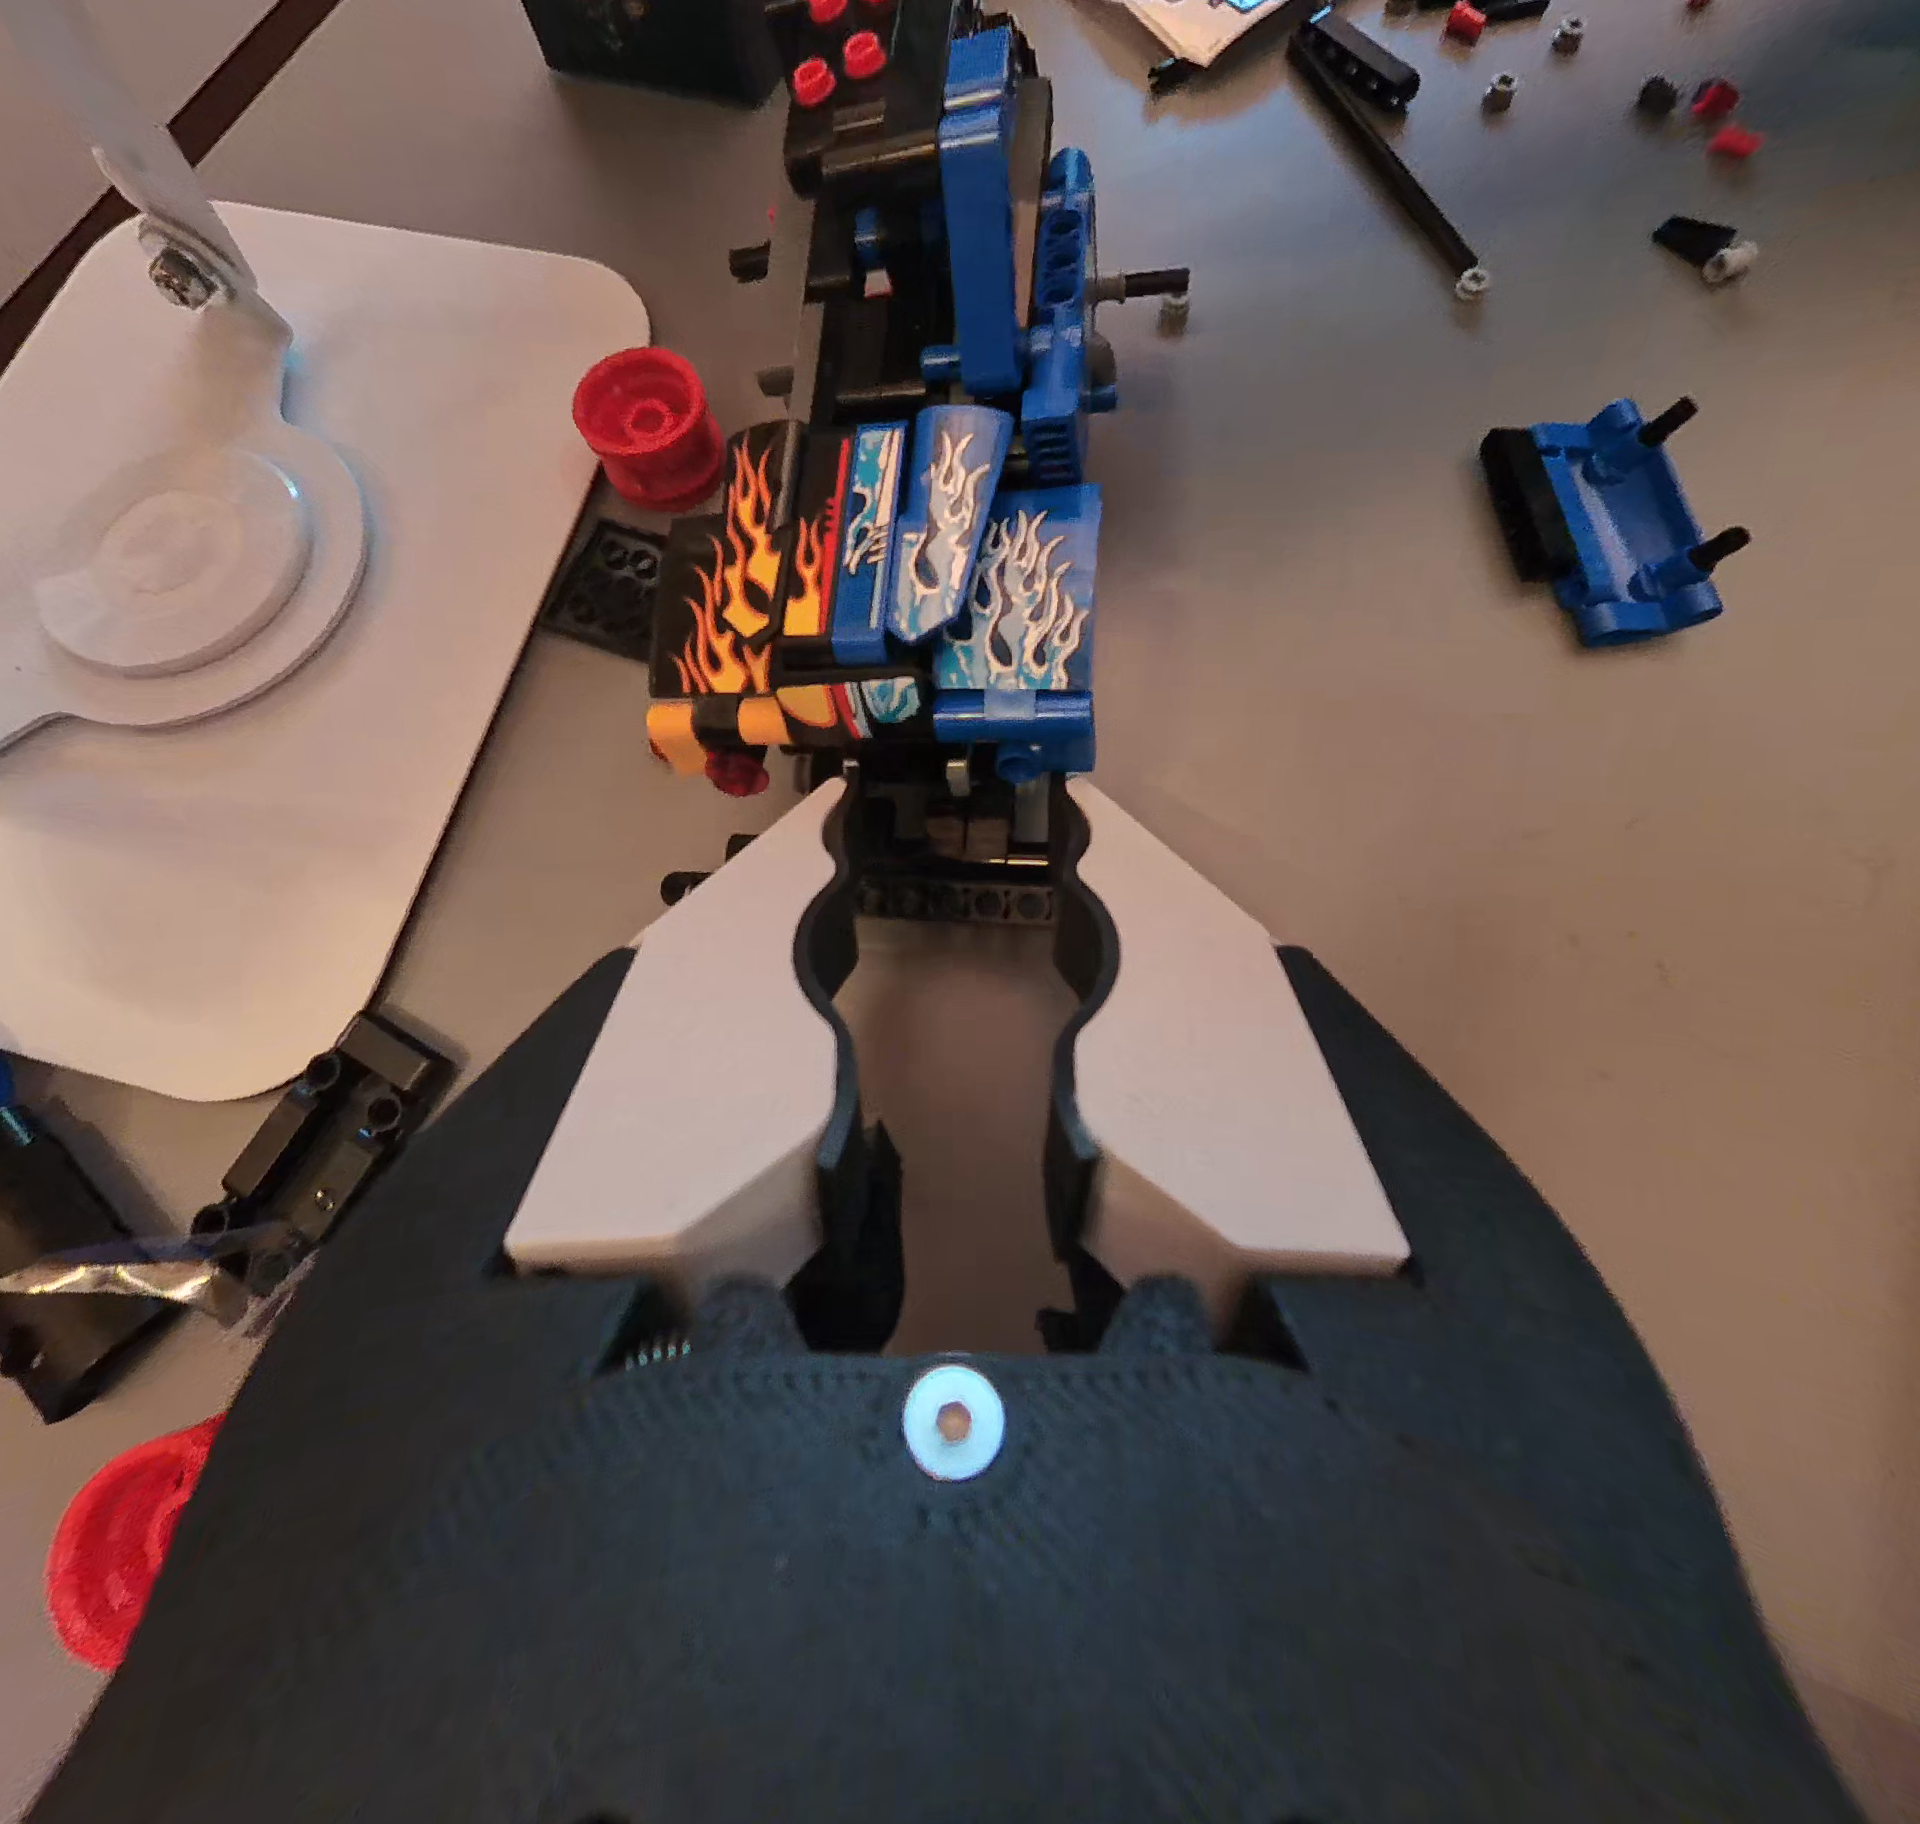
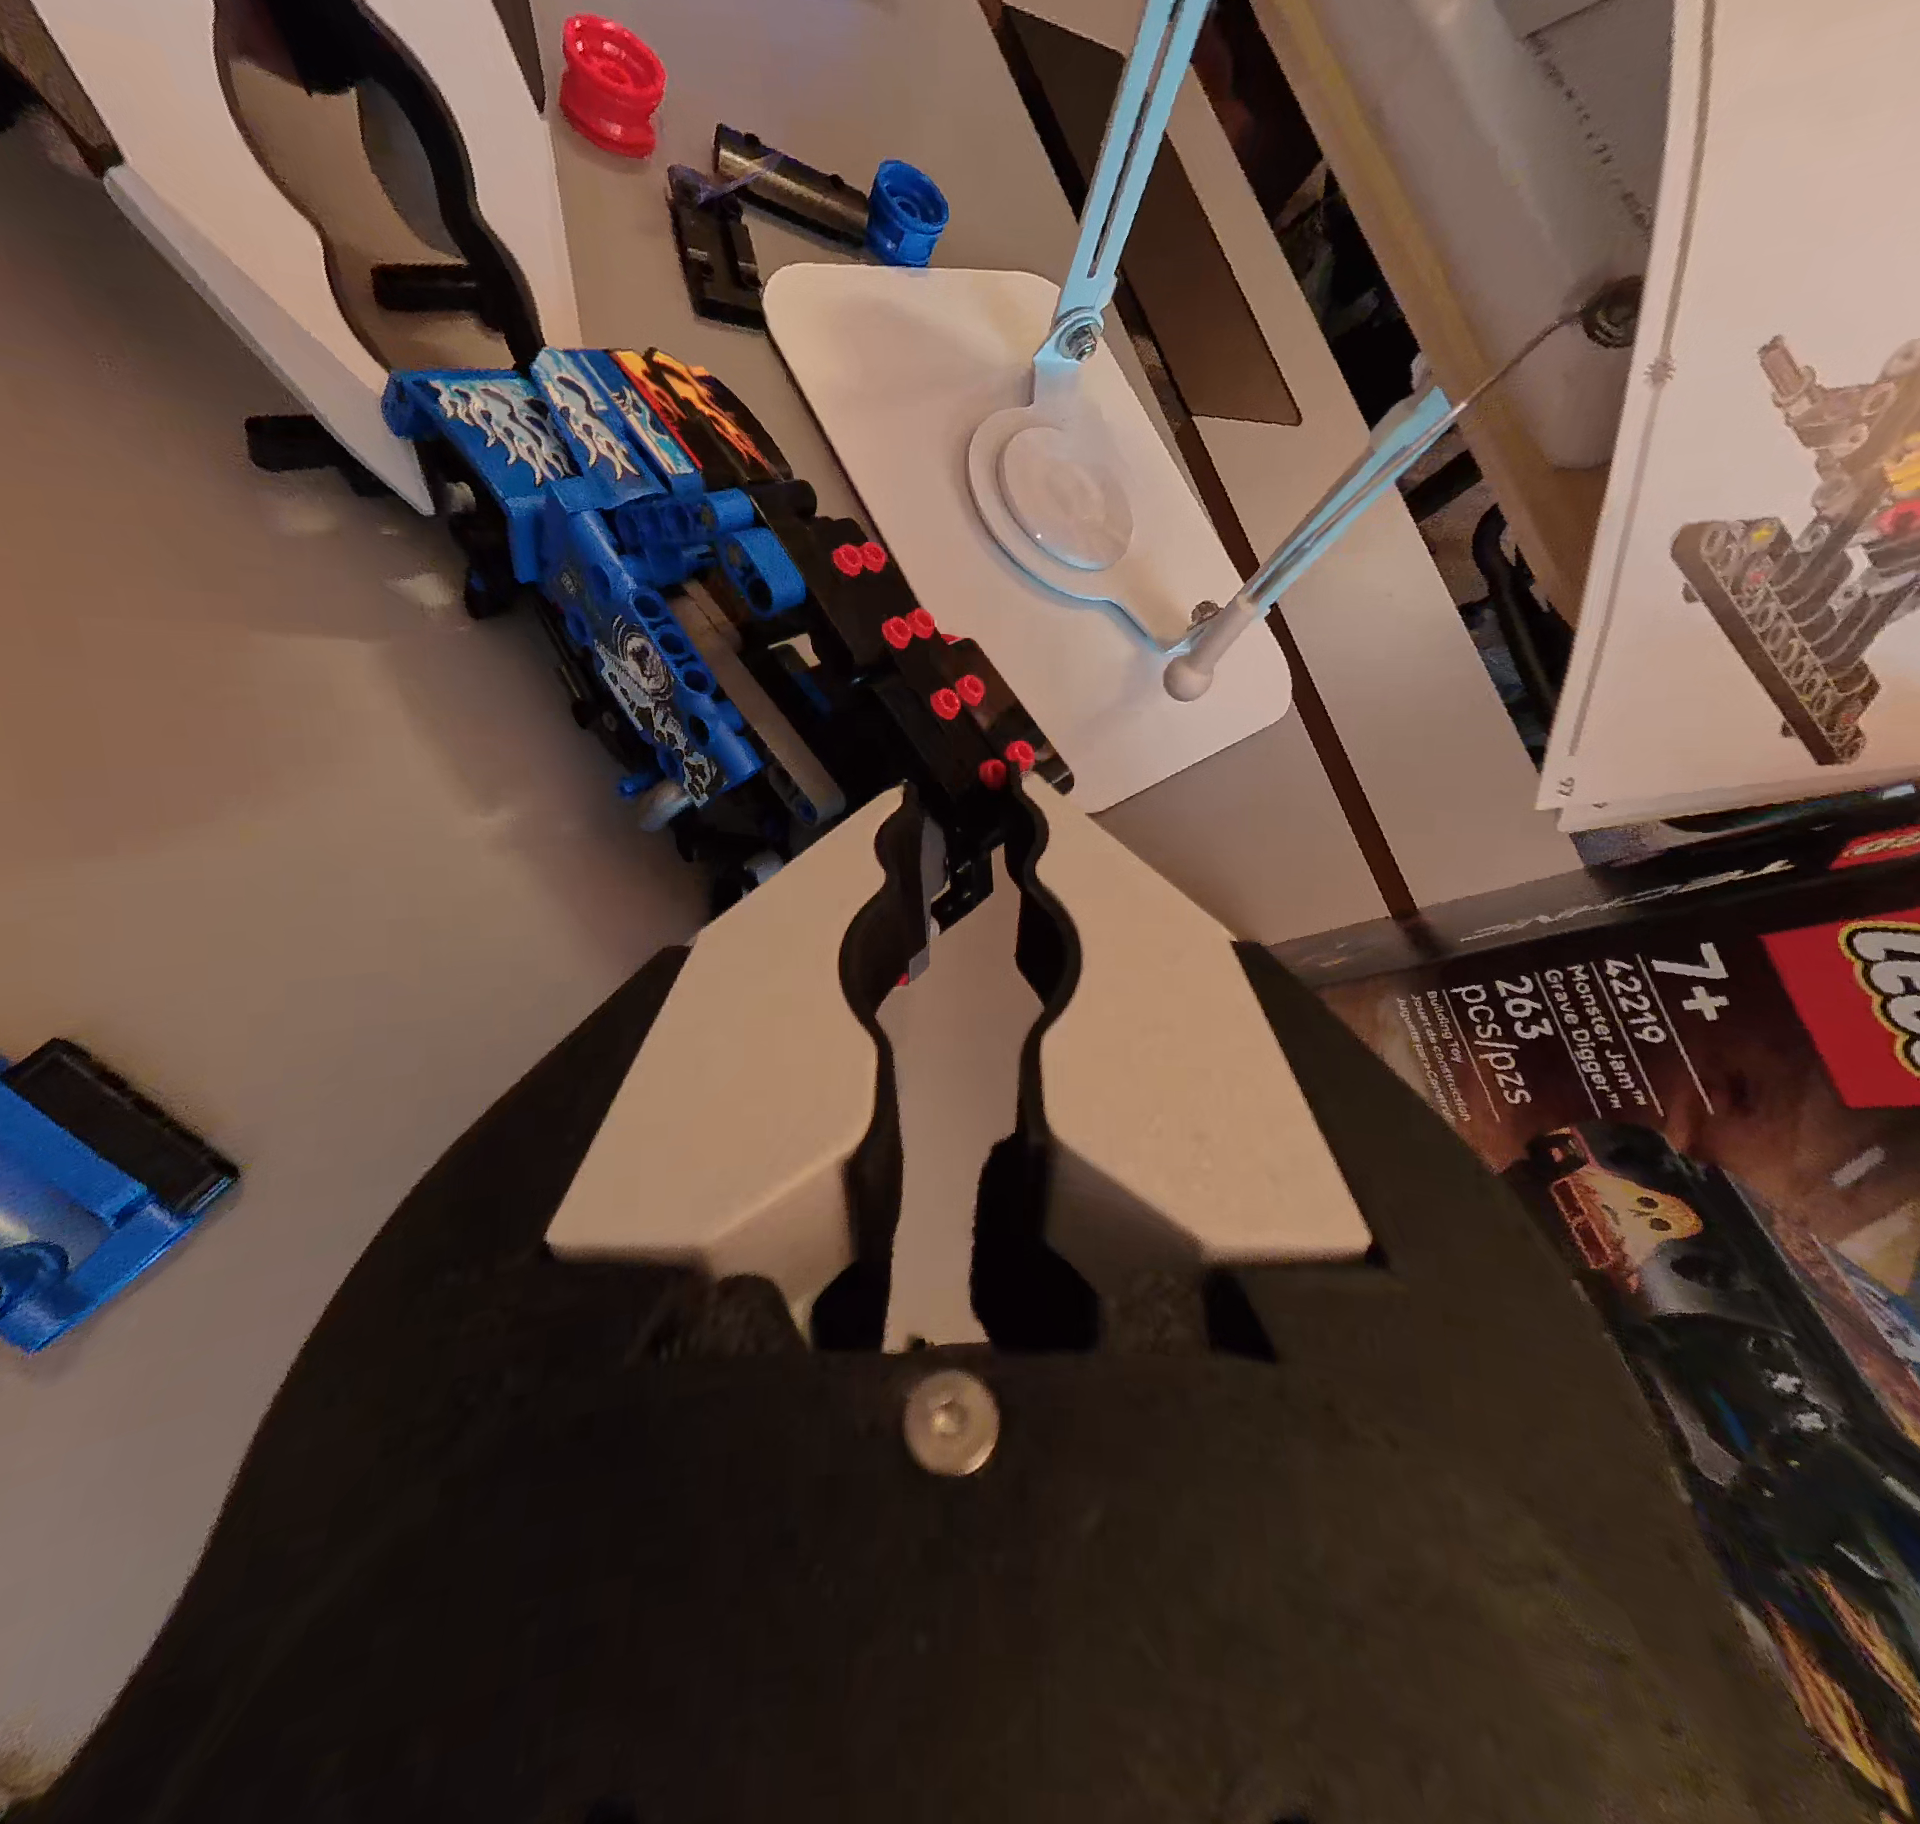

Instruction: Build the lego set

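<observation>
The lego truck model [image 1: 904, 569], blue and black with flame panels and red studs, lies on the table. My left gripper [image 1: 956, 798] is shut on its black front end under the flame panels. My right gripper [image 2: 966, 818] is shut on its black rear end by the red studs; the model [image 2: 644, 590] stretches away from it. The left gripper's white fingers [image 2: 260, 247] show at the model's far end in the right wrist view. A blue and black panel sub-assembly [image 1: 1600, 527] lies apart on the table; it also shows in the right wrist view [image 2: 83, 1192].
A red wheel hub [image 1: 649, 439] and a white stand base [image 1: 260, 579] sit left of the model. Another red hub [image 1: 114, 1546], a blue hub [image 2: 906, 211], black beams [image 1: 322, 1140], loose small parts [image 1: 1507, 8], the set box [image 2: 1662, 1255] and an instruction booklet [image 2: 1766, 372] lie around. Across from one pair of fingers to the other is roughly 15 cm. The red wheel hub [image 1: 649, 439] is about equally far from each gripper, around 10 cm.
</observation>
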